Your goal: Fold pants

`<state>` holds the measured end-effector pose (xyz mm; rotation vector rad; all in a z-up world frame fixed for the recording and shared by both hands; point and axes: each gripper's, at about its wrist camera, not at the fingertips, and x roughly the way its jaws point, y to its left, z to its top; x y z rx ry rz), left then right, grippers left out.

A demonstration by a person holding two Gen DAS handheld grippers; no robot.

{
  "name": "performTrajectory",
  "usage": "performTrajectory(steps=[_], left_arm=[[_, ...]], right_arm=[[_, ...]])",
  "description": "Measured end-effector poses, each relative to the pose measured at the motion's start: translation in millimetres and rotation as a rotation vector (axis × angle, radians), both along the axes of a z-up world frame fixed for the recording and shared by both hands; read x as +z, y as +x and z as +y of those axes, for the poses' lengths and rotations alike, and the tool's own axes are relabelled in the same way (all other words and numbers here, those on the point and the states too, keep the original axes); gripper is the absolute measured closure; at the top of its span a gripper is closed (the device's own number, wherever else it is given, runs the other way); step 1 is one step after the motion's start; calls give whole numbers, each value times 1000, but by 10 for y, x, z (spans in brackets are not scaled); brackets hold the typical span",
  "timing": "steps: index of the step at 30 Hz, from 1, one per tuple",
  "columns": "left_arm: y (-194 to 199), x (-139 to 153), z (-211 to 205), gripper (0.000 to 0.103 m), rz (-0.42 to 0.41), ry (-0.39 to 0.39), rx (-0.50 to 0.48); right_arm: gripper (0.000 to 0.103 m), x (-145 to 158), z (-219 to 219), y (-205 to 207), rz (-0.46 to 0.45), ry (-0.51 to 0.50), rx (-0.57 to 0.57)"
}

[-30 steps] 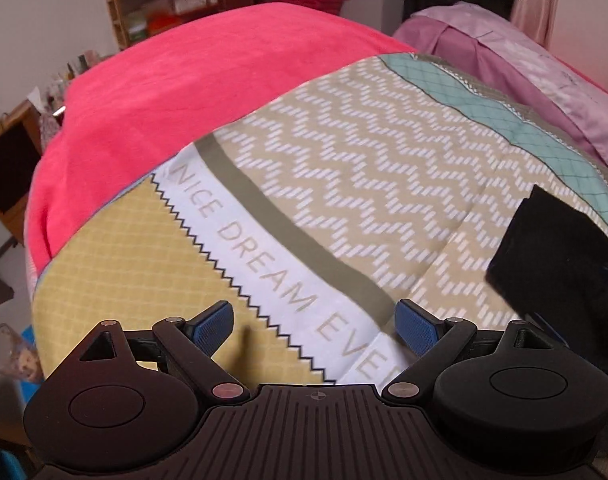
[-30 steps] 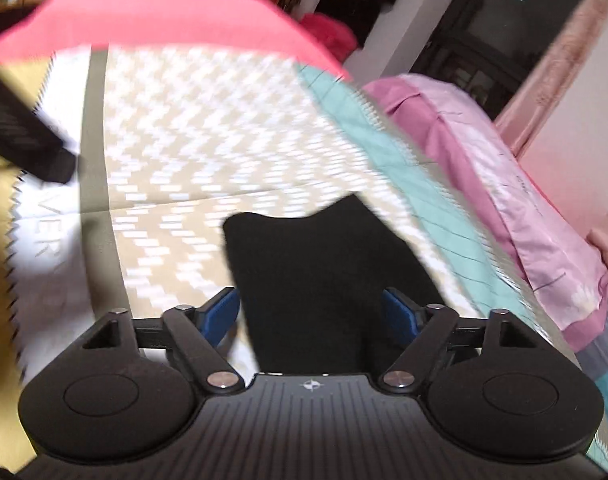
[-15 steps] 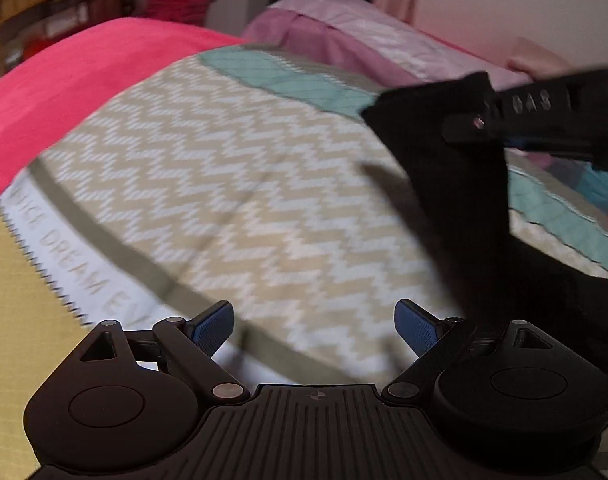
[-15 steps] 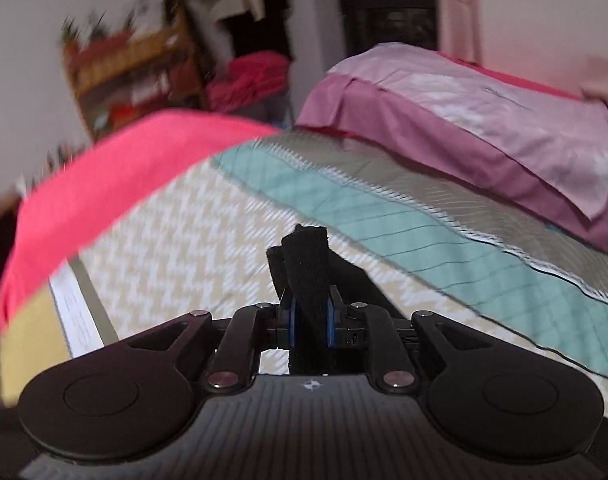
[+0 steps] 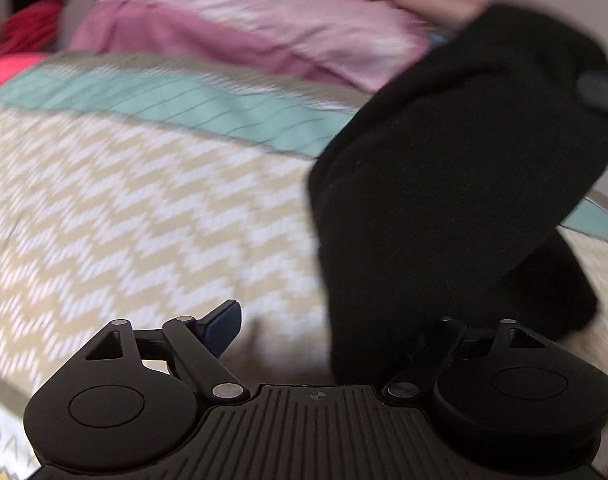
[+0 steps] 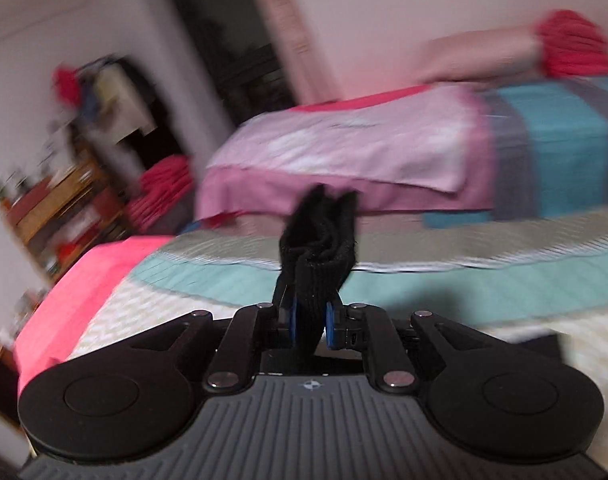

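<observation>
One bed [image 5: 151,200] fills the room, under a beige zigzag cover with a teal band, and two pinkish pillows [image 6: 344,148] lie at its head. One pair of black pants [image 5: 444,184] hangs lifted above the cover, bunched between the clamped pads of the right gripper [image 6: 312,320]. The left gripper [image 5: 328,328] stands wide apart just beside the cloth, gripping nothing.

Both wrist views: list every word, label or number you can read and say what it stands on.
None can be read.
bedspread: grey letters on its white band at the bottom left edge of the left wrist view, cut off and blurred, unreadable.
black pants and right gripper: no text shows.
</observation>
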<state>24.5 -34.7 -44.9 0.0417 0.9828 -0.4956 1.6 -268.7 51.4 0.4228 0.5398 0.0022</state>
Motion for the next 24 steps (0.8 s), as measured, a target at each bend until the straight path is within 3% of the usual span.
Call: performTrajectory(steps=[3,5,6,8,10,14,15,16,17,19,21,24], left_arm=[[-160,66,-218,0,8,-24,-189],[-242,88,-270,0,37,-33,-259],[-273,116,-249,0,46,-38,-281],[-302,198,-157,0,39,-36,-294],[-269,275,-74,0,18,-27,-274],[24,314,-109,0,10,-1,-172],[112,285,-163,0,21,2,-149],[201,223,-224,0,43,-7,-144],[311,129,-306,0,85,-22,-154],[499,-127,-463,0,171,-12,-139],[620,-355,-541,0,260,-30,-136],[753,-536,-469,0,384,-158,-123]], right_arm=[[85,-391,-502,-334,92,15,-162],[76,-837,-781,-364,319,18,-250],[76,-967,-892,-427,362,68,-287],[74,-944,-947,-570,278,113,-308],[42,-841,-874,-532,238,8,-330],[22,-777,-858,-226,218,-40,-288],[13,-794,-862,-154,215,-48,-290],[4,-836,-866,-76,219,-63,-290],[3,-895,-880,-6,245,-79,-283],[4,-1138,-978,122,395,-92,-289],[4,-1252,-1142,33,414,65,-276],[4,-1394,-1327,-134,382,306,-235]])
